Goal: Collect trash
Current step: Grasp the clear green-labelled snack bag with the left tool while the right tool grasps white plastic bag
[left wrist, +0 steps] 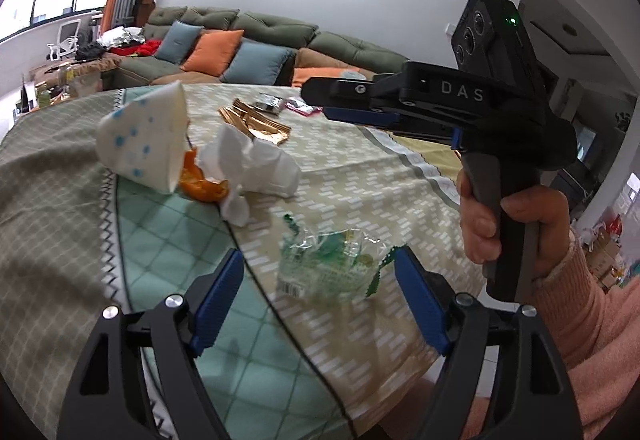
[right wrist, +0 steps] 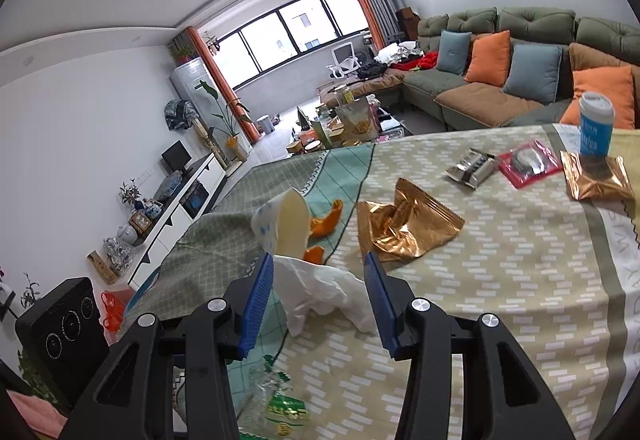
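My left gripper point(left wrist: 320, 264) is open just above the table, and a clear plastic wrapper with green print point(left wrist: 328, 268) lies between its blue pads without being pressed. A hand holds my right gripper point(left wrist: 316, 96) higher up, at the right. It is open with nothing held, and a crumpled white tissue point(right wrist: 320, 292) lies on the cloth below its fingers point(right wrist: 256, 300). Beside the tissue point(left wrist: 256, 160) are orange peel point(left wrist: 200, 180) and a crushed white paper cup with blue dots point(left wrist: 140, 140), tipped on its side. A gold foil wrapper point(right wrist: 404, 228) lies just beyond.
The round table has a patterned cloth point(left wrist: 360, 180). At its far side are a silver packet point(right wrist: 472, 166), a red packet point(right wrist: 528, 160), another gold wrapper point(right wrist: 596, 176) and an upright blue-and-white cup point(right wrist: 596, 128). A green sofa point(right wrist: 500, 52) stands behind.
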The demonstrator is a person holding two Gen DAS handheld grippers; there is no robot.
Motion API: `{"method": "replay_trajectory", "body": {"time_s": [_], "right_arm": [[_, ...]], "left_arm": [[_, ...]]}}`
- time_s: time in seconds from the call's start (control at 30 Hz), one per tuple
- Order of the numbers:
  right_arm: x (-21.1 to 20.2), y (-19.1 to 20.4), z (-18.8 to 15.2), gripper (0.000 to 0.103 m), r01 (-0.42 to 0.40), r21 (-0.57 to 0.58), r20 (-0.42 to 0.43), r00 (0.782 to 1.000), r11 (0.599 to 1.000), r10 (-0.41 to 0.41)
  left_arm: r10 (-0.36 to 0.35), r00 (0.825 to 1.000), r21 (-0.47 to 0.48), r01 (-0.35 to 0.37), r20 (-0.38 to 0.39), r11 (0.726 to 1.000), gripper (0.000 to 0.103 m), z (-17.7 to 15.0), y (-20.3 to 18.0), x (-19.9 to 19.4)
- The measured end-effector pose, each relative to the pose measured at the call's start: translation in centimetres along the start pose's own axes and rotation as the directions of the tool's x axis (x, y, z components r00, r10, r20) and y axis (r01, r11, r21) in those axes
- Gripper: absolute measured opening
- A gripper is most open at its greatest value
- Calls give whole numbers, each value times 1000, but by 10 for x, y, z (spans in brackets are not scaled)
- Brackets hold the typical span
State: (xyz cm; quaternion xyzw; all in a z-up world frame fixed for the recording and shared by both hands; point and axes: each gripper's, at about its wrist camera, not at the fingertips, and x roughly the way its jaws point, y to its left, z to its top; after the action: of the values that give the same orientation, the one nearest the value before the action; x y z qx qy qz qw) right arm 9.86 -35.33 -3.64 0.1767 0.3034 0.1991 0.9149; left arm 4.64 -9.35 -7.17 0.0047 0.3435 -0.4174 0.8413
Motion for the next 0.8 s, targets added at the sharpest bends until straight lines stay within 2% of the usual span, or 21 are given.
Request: {"method": "replay_trajectory", "body": {"time_s": [0.2, 0.27, 0.3, 0.43, 0.57, 0.63, 0.8], "right_arm": [[7, -12, -7, 48, -3, 39, -25, 1000, 999, 4], [10, -14, -10, 48, -4, 43, -35, 999, 999, 5], [11, -15, -11, 48, -1, 44, -39, 999, 999, 3], [18, -17, -14, 48, 1, 44, -58, 998, 999, 1], [24, -15, -15, 48, 4, 39, -70, 998, 999, -1], [28, -14, -16, 54, 16, 32, -74, 997, 999, -13], [40, -12, -17, 60, 30, 21, -105, 994, 999, -28]], "left_arm": [[-27, 999, -16, 27, -45, 1000, 76, 0, 1, 19], [-43, 997, -32, 41, -62, 999, 62, 0, 2, 25], [-48, 996, -37, 45, -70, 998, 59, 1, 4, 26], [-47, 996, -49, 43, -75, 998, 51, 0, 6, 29], [-39, 998, -59, 36, -56, 998, 49, 0, 7, 23], [-31, 998, -62, 28, -46, 998, 49, 1, 7, 19], [19, 1000, -64, -20, -20, 998, 48, -2, 13, -1]]}}
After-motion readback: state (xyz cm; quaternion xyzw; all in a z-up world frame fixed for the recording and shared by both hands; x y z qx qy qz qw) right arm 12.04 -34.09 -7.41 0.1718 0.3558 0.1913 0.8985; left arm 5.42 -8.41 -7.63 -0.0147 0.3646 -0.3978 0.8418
